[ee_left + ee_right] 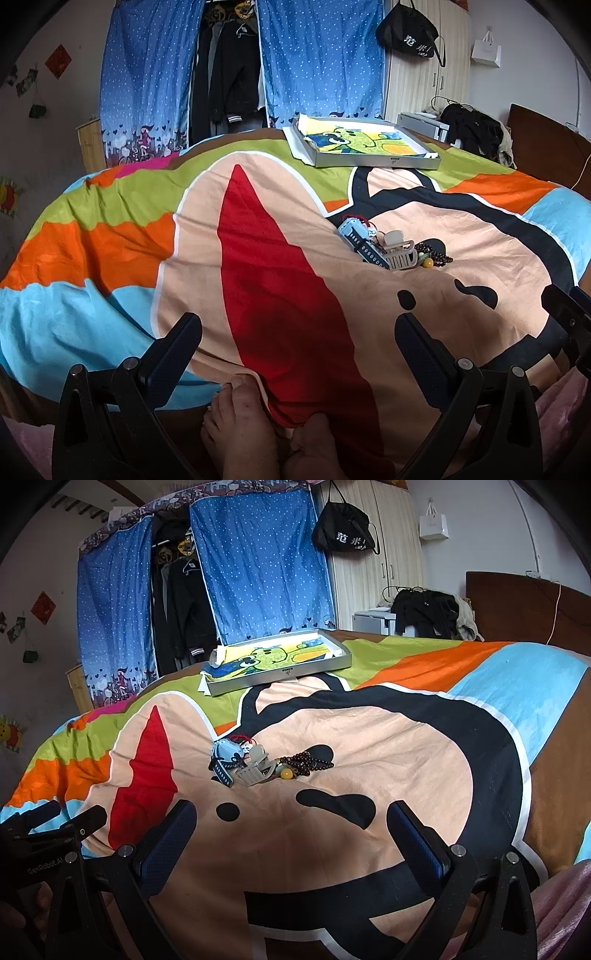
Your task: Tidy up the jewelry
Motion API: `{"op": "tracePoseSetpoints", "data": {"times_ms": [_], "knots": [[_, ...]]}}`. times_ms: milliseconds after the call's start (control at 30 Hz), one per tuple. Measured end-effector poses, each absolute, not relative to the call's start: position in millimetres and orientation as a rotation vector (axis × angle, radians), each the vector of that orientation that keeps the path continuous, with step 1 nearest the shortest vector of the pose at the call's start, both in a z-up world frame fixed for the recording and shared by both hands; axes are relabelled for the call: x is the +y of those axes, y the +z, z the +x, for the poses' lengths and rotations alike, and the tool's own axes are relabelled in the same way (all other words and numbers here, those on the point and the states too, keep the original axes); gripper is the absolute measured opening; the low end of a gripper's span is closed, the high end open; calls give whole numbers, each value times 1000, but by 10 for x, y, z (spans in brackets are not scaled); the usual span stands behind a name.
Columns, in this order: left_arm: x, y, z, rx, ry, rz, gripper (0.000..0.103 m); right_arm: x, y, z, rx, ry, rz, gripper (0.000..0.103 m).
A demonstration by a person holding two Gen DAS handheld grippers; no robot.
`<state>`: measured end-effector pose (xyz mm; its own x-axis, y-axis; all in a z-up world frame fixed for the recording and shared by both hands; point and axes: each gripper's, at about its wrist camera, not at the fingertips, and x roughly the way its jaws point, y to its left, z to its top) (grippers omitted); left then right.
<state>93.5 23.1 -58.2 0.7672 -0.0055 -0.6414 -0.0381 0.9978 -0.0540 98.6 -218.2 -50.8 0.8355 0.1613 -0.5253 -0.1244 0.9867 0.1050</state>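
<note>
Jewelry heap sitting mid-bed, both grippers hanging back empty

Small tangled jewelry pile rests on the colourful cartoon-print bedspread; shallow grey tray lies well beyond. Left gripper and right gripper fingers spread wide; bare toes peek below.

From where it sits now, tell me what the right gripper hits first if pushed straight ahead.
Probably the bedspread. The right gripper is open and empty, aimed low over the cover; the jewelry pile lies ahead and slightly left, though depth is hard to judge.
</note>
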Motion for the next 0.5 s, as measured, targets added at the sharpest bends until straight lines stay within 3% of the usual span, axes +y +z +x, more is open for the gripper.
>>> {"op": "tracePoseSetpoints", "data": {"times_ms": [500], "knots": [[234,-653,987,726,24,-69,102,-2167,-540,1016,578,145,64,103]]}}
